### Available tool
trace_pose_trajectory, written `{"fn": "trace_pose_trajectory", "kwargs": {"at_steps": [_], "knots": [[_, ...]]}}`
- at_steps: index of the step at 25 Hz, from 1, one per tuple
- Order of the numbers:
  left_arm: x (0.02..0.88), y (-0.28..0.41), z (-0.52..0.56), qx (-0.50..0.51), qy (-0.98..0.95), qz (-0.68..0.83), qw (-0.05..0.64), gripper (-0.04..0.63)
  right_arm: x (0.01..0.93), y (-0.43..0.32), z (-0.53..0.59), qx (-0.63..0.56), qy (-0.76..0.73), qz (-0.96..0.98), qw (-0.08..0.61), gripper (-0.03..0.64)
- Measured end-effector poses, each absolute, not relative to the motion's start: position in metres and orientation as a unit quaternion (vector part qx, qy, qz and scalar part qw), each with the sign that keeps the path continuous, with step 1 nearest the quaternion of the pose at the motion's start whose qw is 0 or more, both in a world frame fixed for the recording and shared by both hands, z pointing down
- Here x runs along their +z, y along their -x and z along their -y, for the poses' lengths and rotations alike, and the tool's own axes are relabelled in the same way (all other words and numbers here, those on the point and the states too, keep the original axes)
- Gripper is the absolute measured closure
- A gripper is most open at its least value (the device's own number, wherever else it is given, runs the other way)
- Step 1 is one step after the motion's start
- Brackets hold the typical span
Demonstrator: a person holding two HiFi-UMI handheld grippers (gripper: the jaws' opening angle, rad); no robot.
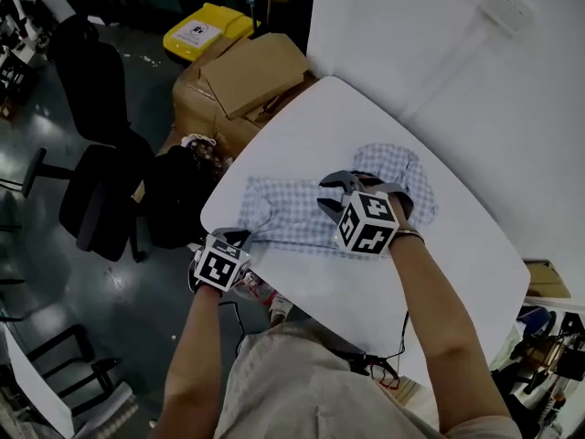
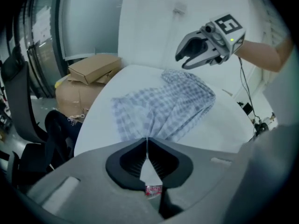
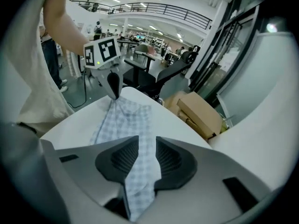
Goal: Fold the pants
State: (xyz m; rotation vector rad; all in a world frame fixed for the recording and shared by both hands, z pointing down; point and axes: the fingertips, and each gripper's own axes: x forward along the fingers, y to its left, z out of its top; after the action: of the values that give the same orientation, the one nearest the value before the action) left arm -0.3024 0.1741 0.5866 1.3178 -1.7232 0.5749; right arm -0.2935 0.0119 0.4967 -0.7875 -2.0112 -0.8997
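Observation:
Blue-and-white checked pants (image 1: 292, 213) lie spread across the white table (image 1: 439, 273), one end at the table's left edge. My left gripper (image 1: 241, 239) sits at that edge. In the left gripper view its jaws (image 2: 147, 141) are shut on a pinch of the cloth (image 2: 163, 106), which fans out ahead. My right gripper (image 1: 366, 184) hovers over the middle of the pants. The left gripper view shows the right gripper (image 2: 183, 61) in the air, jaws apart and empty. In the right gripper view the cloth (image 3: 126, 120) shows through the gap of the open jaws (image 3: 147, 153), running toward the left gripper (image 3: 113, 93).
Cardboard boxes (image 1: 247, 76) stand off the table's far left corner, with a yellow bin (image 1: 206, 27) behind them. Black office chairs (image 1: 101, 154) and a dark bag (image 1: 178, 195) stand on the floor to the left. A white wall (image 1: 457, 62) runs along the far right.

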Motion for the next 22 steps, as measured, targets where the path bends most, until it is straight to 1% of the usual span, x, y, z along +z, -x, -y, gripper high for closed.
{"fn": "trace_pose_trajectory", "kwargs": {"at_steps": [2, 6, 8, 14, 15, 16, 17, 19, 22], "knots": [[0.575, 0.305, -0.178, 0.206, -0.529, 0.704, 0.427, 0.574, 0.509, 0.325, -0.032, -0.361, 0.339, 0.774, 0.394, 0.492], [0.574, 0.303, -0.189, 0.191, -0.525, 0.712, 0.425, 0.572, 0.548, 0.369, -0.079, -0.367, 0.401, 0.731, 0.412, 0.494], [0.577, 0.3, -0.19, 0.187, -0.525, 0.712, 0.427, 0.572, 0.568, 0.381, -0.098, -0.385, 0.426, 0.705, 0.417, 0.511], [0.585, 0.293, -0.201, 0.18, -0.526, 0.711, 0.431, 0.572, 0.597, 0.396, -0.134, -0.411, 0.47, 0.654, 0.428, 0.509], [0.585, 0.293, -0.202, 0.177, -0.527, 0.711, 0.431, 0.572, 0.6, 0.395, -0.136, -0.412, 0.476, 0.645, 0.433, 0.522], [0.584, 0.294, -0.204, 0.172, -0.528, 0.711, 0.431, 0.573, 0.602, 0.393, -0.138, -0.412, 0.48, 0.639, 0.438, 0.58], [0.582, 0.295, -0.208, 0.167, -0.528, 0.712, 0.433, 0.572, 0.602, 0.392, -0.138, -0.408, 0.481, 0.637, 0.443, 0.593], [0.574, 0.298, -0.215, 0.156, -0.524, 0.715, 0.436, 0.572, 0.591, 0.398, -0.136, -0.385, 0.473, 0.658, 0.441, 0.595], [0.564, 0.306, -0.226, 0.143, -0.517, 0.716, 0.446, 0.572, 0.565, 0.418, -0.138, -0.342, 0.456, 0.706, 0.421, 0.595]]}}
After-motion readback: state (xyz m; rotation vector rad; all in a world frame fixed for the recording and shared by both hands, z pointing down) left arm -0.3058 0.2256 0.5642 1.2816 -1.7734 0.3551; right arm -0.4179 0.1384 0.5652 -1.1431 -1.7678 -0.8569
